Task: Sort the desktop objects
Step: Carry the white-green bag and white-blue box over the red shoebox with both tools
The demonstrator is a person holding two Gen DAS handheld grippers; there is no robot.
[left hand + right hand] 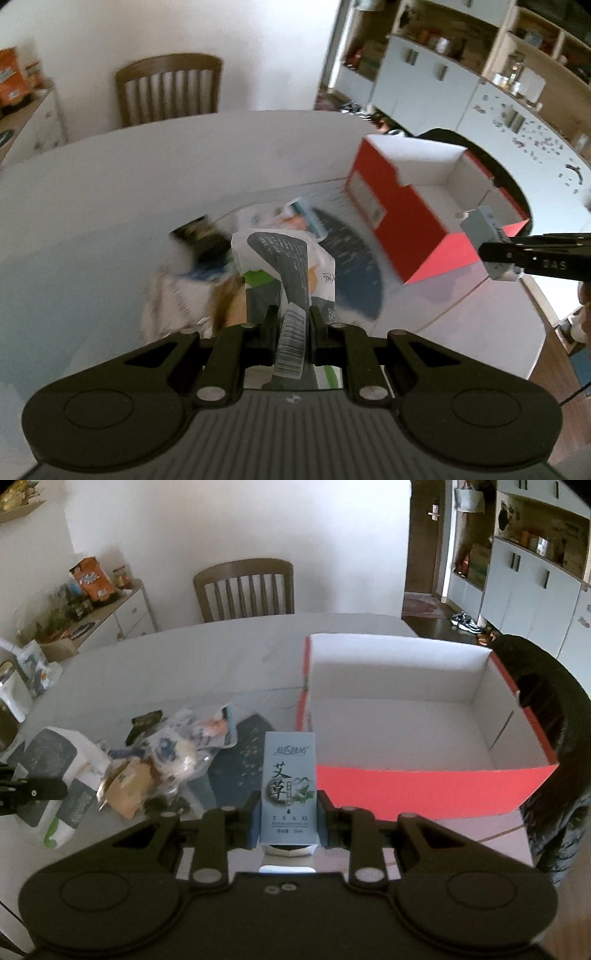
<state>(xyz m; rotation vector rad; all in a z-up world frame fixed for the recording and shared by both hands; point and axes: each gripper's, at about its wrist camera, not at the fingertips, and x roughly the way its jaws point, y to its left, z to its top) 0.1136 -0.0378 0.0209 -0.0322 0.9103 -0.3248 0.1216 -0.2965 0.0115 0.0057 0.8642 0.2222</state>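
Note:
My left gripper [291,317] is shut on a white, grey and green soft packet [291,266] and holds it above a pile of snack bags [192,295]. My right gripper [289,805] is shut on a small blue-grey carton [290,786] printed with Chinese characters, just in front of the open red box [424,790] with a white inside. The red box [402,210] also shows in the left wrist view, with the right gripper [502,254] and its carton [484,225] beside its near corner. The left gripper [33,790] and packet [70,775] show at the far left of the right wrist view.
A white table [184,657] carries a pile of snack bags [173,753], a dark mat [240,760] and a small black item [146,720]. A wooden chair [245,590] stands behind the table. A black round object [554,738] sits right of the box. Cabinets [532,590] stand at right.

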